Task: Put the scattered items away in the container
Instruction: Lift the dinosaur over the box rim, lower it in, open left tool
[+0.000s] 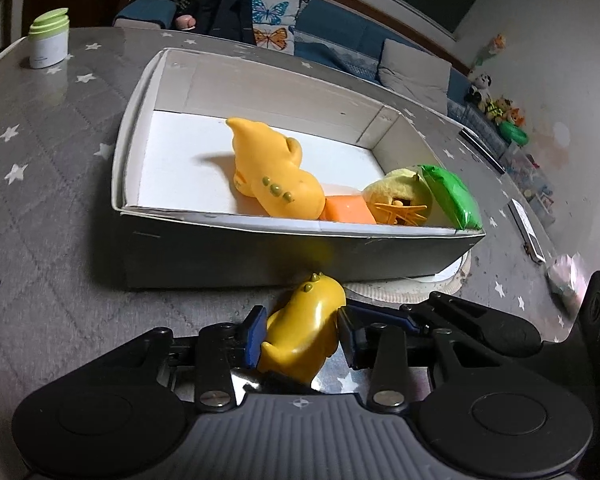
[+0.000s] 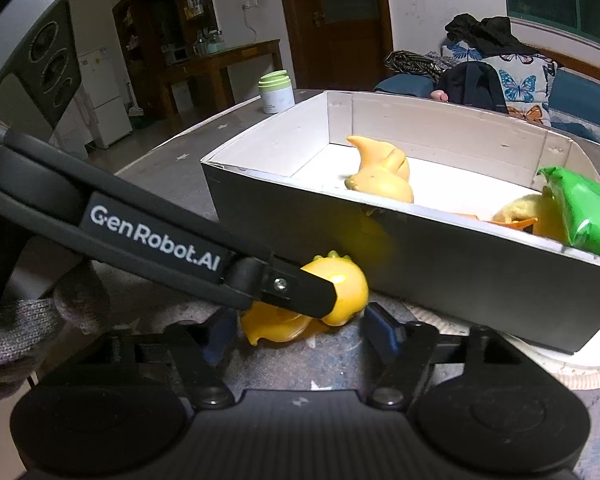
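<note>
A small yellow rubber toy [image 1: 316, 308] [image 2: 348, 292] lies on the table just in front of the grey cardboard box [image 1: 220, 256] [image 2: 420, 264]. My left gripper [image 1: 302, 334] has its blue pads [image 1: 255, 336] against both sides of the toy. In the right wrist view one of its black fingers [image 2: 300, 292] crosses over the toy. My right gripper [image 2: 300, 332] stands open close behind the same toy, its pads clear of it. Inside the box lie a larger yellow toy [image 1: 268, 168] [image 2: 380, 180], an orange block [image 1: 346, 210], a yellow plush [image 1: 400, 196] [image 2: 520, 208] and a green packet [image 1: 452, 196] [image 2: 584, 212].
A white jar with a green lid [image 1: 48, 40] [image 2: 276, 92] stands at the table's far corner. The box rests partly on a round white mat [image 1: 440, 280] [image 2: 572, 364]. A flat card [image 1: 528, 228] lies to the right. A gloved hand [image 2: 20, 340] holds the left gripper. A sofa stands behind the table.
</note>
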`<state>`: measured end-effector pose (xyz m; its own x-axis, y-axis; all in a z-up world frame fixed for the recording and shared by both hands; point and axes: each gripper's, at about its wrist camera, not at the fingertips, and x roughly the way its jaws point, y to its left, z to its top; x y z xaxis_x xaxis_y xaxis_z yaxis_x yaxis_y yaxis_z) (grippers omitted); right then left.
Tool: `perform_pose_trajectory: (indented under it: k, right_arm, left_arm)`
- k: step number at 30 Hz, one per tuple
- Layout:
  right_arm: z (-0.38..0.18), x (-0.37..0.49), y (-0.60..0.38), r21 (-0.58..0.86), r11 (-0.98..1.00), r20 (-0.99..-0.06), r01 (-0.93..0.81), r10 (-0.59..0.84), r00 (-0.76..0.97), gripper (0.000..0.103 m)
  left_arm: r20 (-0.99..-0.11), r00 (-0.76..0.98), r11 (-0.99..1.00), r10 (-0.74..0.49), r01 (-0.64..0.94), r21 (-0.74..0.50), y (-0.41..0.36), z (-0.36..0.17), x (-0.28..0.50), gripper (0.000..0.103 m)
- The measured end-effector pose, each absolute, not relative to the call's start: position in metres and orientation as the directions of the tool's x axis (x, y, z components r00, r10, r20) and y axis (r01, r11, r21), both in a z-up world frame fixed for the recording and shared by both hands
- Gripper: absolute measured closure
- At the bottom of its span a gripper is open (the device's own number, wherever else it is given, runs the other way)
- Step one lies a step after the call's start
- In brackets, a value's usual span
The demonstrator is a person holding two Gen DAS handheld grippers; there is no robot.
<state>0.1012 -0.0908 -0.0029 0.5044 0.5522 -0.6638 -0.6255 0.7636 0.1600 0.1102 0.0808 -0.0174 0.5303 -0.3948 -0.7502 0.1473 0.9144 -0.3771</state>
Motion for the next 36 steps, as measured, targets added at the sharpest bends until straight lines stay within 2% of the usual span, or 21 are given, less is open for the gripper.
perform_pose_trajectory:
  k: [14, 18, 21, 30, 36]
  right_arm:
    - [-0.003, 0.093, -0.089, 0.142, 0.743, -0.664, -0.654, 0.561, 0.494, 0.035]
    - [-0.001, 0.09, -0.089, 0.132, 0.741, -0.661, -0.658, 0.561, 0.499, 0.038]
    - [0.005, 0.086, -0.092, 0.142, 0.731, -0.646, -0.667, 0.579, 0.498, 0.044]
    - [0.045, 0.088, -0.094, 0.102, 0.719, -0.561, -0.688, 0.612, 0.557, 0.044]
    - [0.062, 0.123, -0.08, 0.08, 0.71, -0.525, -0.699, 0.627, 0.576, 0.044]
  left_arm:
    - [-0.751, 0.519, 0.889, -0.409, 0.041, -0.456, 0.092, -0.017, 0.103, 0.062]
    - [-0.734, 0.526, 0.877, -0.429, 0.047, -0.478, 0.093, -0.012, 0.1, 0.062]
    - [-0.722, 0.542, 0.874, -0.43, 0.049, -0.484, 0.095, -0.003, 0.096, 0.062]
    - [-0.643, 0.63, 0.864, -0.435, 0.093, -0.494, 0.1, 0.042, 0.094, 0.062]
    - [-0.605, 0.683, 0.855, -0.409, 0.055, -0.516, 0.11, 0.057, 0.124, 0.062]
